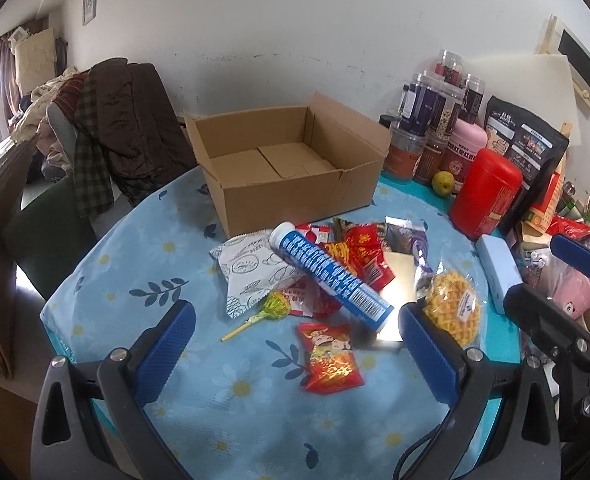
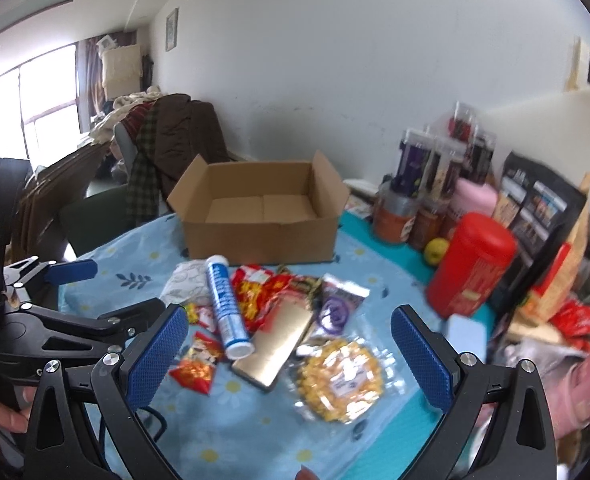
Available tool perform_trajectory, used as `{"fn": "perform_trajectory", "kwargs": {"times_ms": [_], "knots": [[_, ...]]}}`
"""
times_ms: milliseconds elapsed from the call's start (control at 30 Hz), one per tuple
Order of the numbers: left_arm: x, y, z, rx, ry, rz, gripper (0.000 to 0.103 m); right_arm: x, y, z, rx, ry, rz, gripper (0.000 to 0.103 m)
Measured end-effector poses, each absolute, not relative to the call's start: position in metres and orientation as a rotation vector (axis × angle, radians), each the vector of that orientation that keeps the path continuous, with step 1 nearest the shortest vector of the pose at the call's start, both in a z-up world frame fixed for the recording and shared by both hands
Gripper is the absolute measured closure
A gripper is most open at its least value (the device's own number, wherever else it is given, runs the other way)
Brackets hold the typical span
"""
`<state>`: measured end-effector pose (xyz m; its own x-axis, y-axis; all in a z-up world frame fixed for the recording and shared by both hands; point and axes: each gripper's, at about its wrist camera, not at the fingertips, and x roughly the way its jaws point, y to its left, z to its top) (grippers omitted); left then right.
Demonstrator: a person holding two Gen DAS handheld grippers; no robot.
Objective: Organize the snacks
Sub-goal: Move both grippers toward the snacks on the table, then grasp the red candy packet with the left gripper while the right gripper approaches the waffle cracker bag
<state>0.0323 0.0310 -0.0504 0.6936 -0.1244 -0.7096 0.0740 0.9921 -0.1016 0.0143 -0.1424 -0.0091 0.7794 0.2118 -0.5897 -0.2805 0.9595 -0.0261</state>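
Nothing's packed yet: your open brown cardboard box sits bare at twelve o'clock on the flowered blue bench, with the snack pile just in front of it. Both claws hang wide open and empty. Your left claw hovers over the small red foil packet; your right claw frames the round yellow waffle in clear wrap. The blue-and-white tube lies across the heap. My read: drop, pinch one, carry it to the box.
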Motion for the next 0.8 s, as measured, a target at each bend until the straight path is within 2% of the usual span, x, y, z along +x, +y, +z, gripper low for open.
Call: {"fn": "perform_trajectory", "kwargs": {"times_ms": [633,800], "knots": [[0.057,0.015,-0.121,-0.056,0.941,-0.249,0.0,0.036,-0.159,-0.09,-0.01,0.783,0.234,0.0],[0.067,0.001,-0.136,-0.014,0.992,-0.229,0.005,0.039,-0.176,-0.101,-0.011,0.802,0.187,0.0]]}}
